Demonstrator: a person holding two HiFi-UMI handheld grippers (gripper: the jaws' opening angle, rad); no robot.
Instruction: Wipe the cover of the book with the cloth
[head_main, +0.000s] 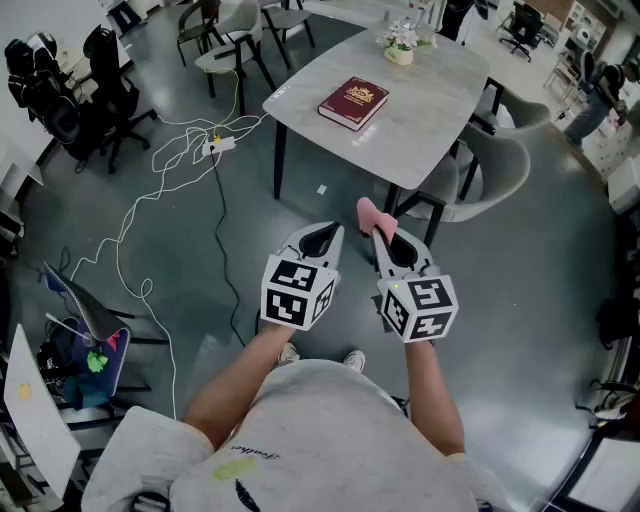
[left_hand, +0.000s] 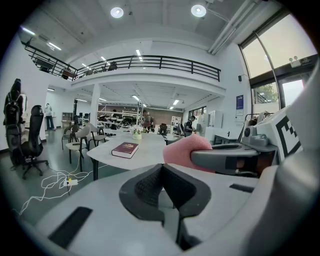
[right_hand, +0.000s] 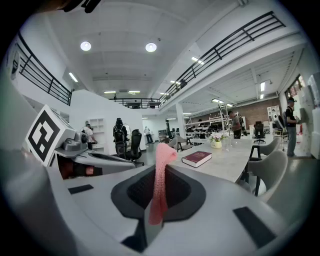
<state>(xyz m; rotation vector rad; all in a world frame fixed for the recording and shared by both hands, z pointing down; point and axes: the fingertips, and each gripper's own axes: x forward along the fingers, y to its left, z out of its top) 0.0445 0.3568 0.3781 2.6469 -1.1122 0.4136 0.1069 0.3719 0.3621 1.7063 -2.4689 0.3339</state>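
A dark red book (head_main: 353, 102) with a gold emblem lies flat on the grey table (head_main: 430, 110); it also shows in the left gripper view (left_hand: 125, 149) and the right gripper view (right_hand: 197, 158). My right gripper (head_main: 380, 232) is shut on a pink cloth (head_main: 368, 213), which sticks up between its jaws (right_hand: 160, 180). My left gripper (head_main: 322, 236) is shut with nothing in it. Both grippers hang over the floor, well short of the table's near edge. From the left gripper's side the cloth (left_hand: 185, 150) shows beside the right gripper.
A small vase of flowers (head_main: 401, 42) stands at the table's far side. Grey chairs (head_main: 490, 175) sit at the table's right and more chairs (head_main: 235, 45) behind it. White cables and a power strip (head_main: 218, 144) lie on the floor at left, near black office chairs (head_main: 105, 85).
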